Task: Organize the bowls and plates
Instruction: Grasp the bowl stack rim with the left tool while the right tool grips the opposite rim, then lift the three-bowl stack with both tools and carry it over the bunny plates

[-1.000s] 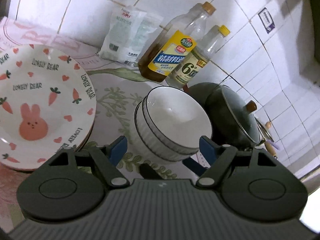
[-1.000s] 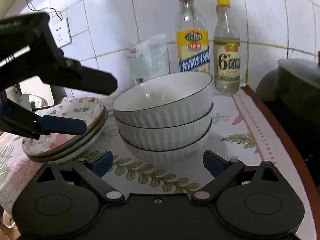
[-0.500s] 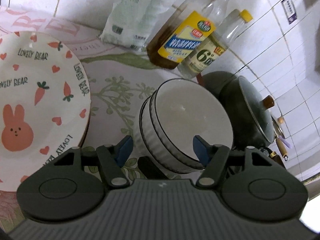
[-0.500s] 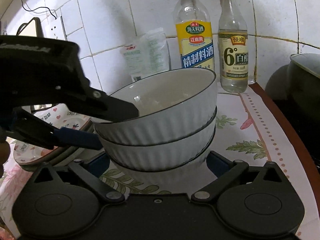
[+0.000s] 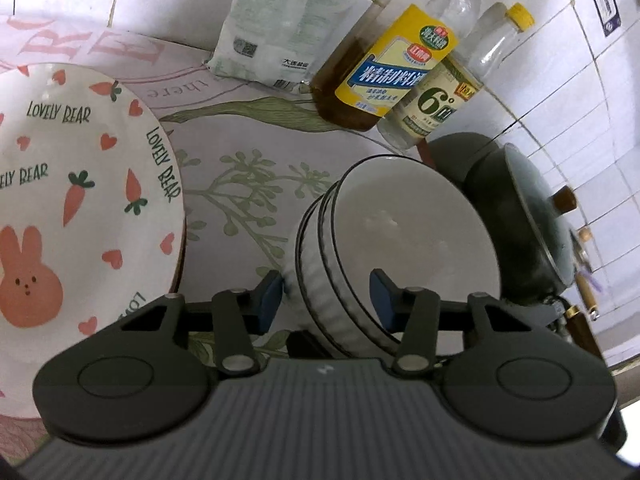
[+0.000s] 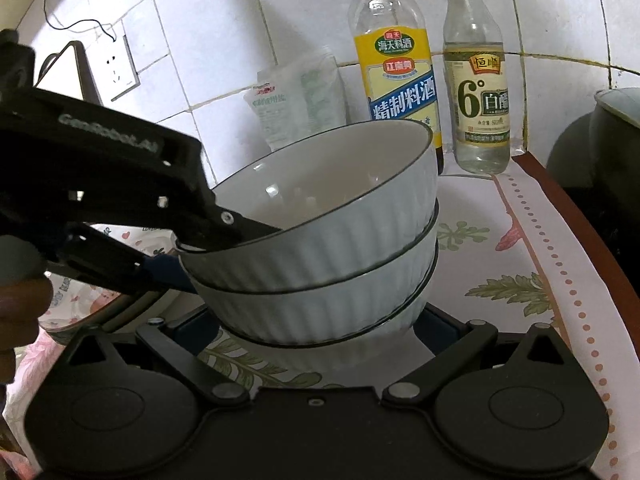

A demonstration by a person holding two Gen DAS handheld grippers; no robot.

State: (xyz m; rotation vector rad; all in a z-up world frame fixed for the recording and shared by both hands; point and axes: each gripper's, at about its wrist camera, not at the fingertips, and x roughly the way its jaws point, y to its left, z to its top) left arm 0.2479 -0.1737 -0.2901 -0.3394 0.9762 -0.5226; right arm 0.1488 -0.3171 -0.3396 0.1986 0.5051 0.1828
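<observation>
Left wrist view looks down on a stack of white bowls (image 5: 404, 240), ribbed on the outside with a thin dark line around each rim, the top bowl (image 5: 416, 236) tilted up out of the one beneath. The left gripper (image 5: 326, 298) straddles the near rim of that top bowl: one blue pad sits against the ribbed outer wall, the other stands inside the bowl, and the jaws are closing with the wall between them, the inner pad not yet plainly pressing. To the left of these jaws lies a stack of plates (image 5: 80, 200) printed with carrots, hearts, a pink rabbit and "LOVELY BEAR". Beyond the jaws, against the tiled wall, stand a yellow-labelled bottle (image 5: 392, 68), a clear bottle (image 5: 444, 100) with a yellow cap and a white packet (image 5: 276, 28); a dark lidded pot (image 5: 520, 220) sits to the right. In the right wrist view the right gripper (image 6: 316, 332) points low across the flowered counter (image 6: 500, 280), its jaws spread wide on either side of the bottom of the bowl stack, without visibly touching it. The left gripper reaches in from the left of that view, angled downward onto the top bowl's rim, a hand (image 6: 16, 300) behind it.
</observation>
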